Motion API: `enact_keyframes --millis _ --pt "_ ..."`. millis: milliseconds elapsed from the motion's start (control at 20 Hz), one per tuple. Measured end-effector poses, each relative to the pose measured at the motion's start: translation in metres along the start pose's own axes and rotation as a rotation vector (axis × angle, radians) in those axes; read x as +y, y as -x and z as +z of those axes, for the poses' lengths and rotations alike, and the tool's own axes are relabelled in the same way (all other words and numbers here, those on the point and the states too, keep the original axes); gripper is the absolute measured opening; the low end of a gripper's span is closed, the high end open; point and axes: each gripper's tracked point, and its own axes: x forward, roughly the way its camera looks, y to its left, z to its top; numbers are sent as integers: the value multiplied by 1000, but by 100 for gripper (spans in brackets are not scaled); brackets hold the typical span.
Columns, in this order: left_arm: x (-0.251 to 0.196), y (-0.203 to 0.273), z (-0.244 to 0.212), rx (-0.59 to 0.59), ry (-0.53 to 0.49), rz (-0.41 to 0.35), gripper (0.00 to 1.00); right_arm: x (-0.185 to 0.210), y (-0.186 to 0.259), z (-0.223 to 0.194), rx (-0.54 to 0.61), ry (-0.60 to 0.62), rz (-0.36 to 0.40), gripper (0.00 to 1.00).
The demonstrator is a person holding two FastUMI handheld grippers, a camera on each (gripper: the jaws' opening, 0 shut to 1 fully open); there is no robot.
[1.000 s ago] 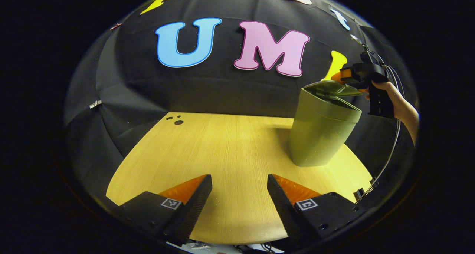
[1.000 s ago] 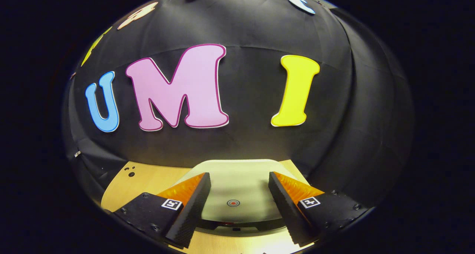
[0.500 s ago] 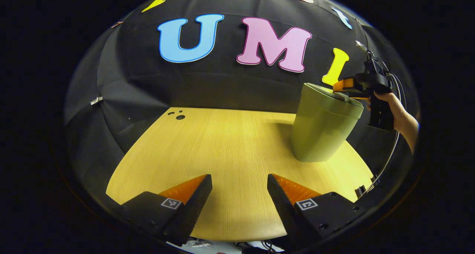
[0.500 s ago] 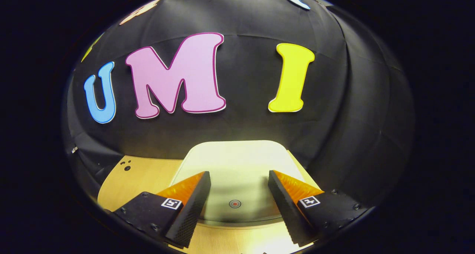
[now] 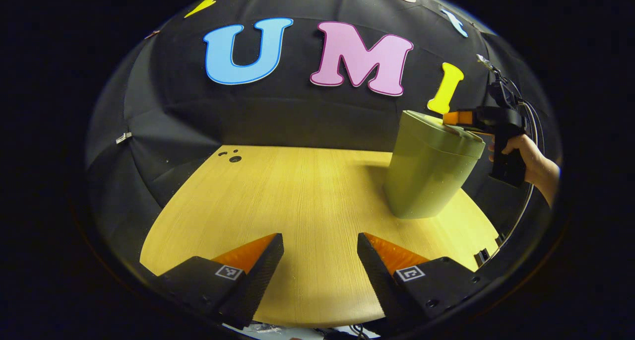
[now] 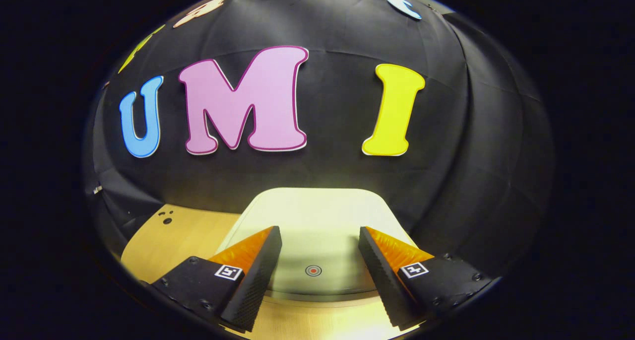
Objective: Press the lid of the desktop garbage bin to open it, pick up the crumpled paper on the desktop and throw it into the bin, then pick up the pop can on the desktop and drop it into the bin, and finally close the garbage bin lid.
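A green desktop bin [image 5: 427,173] stands on the right of the wooden table [image 5: 297,201], its lid [image 5: 439,131] lying flat on top. In the left gripper view my right gripper [image 5: 454,118], held by a hand [image 5: 526,159], rests its fingers on the lid's right edge. In the right gripper view that gripper [image 6: 317,233] is open just over the pale lid [image 6: 317,221], which carries a small red dot [image 6: 313,270] between the fingers. My left gripper [image 5: 320,240] hovers open over bare table, well left of the bin.
Small dark holes [image 5: 232,157] mark the table's far left corner. The black cloth wall runs close behind the bin. A cable [image 5: 521,206] hangs from the right gripper down past the table's right edge [image 5: 488,231].
The lid, tilted up a second ago, has swung down flat onto the bin under the right gripper. The left gripper has barely shifted.
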Motion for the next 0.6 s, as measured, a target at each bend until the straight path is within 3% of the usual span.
enact_keyframes --millis 350,600 --pt "-7 4 22 -57 15 -17 96 -2 3 8 -24 -29 -7 98" --pt "-8 23 51 -147 -19 -18 96 9 36 25 -87 -54 14 98"
